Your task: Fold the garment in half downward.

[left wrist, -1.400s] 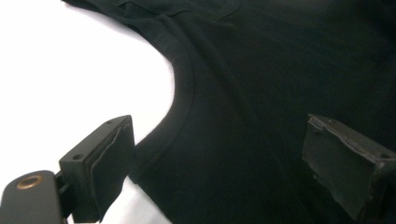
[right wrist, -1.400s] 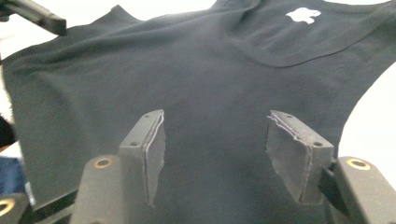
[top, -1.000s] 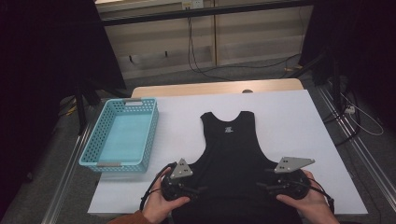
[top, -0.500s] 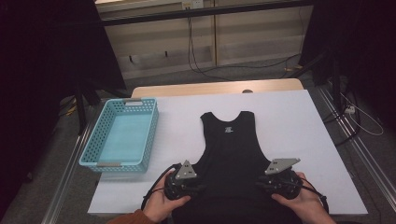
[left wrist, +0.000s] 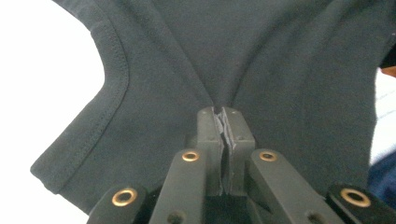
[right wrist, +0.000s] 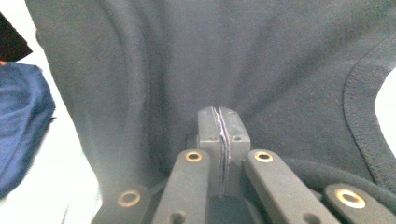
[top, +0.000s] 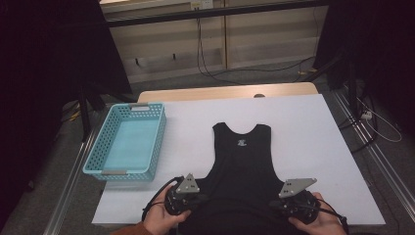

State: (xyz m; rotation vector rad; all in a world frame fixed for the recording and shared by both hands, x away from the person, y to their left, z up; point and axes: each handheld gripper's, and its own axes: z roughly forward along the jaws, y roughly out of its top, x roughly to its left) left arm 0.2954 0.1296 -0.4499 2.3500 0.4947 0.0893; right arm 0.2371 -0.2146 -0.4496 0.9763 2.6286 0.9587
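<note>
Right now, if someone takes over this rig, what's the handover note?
Left tool: shut on a pinch of the black tank top, near its left side at the lower part, just below the armhole.
Right tool: shut on the same garment at the matching spot on its right side.
The tank top lies flat on the white table, neck away from the person, lower part toward the near edge.
The blue basket sits to the left, with nothing in it.
Done: both sides gripped.
Left: probably fold the top and put it in the basket; no fold shows yet.
</note>
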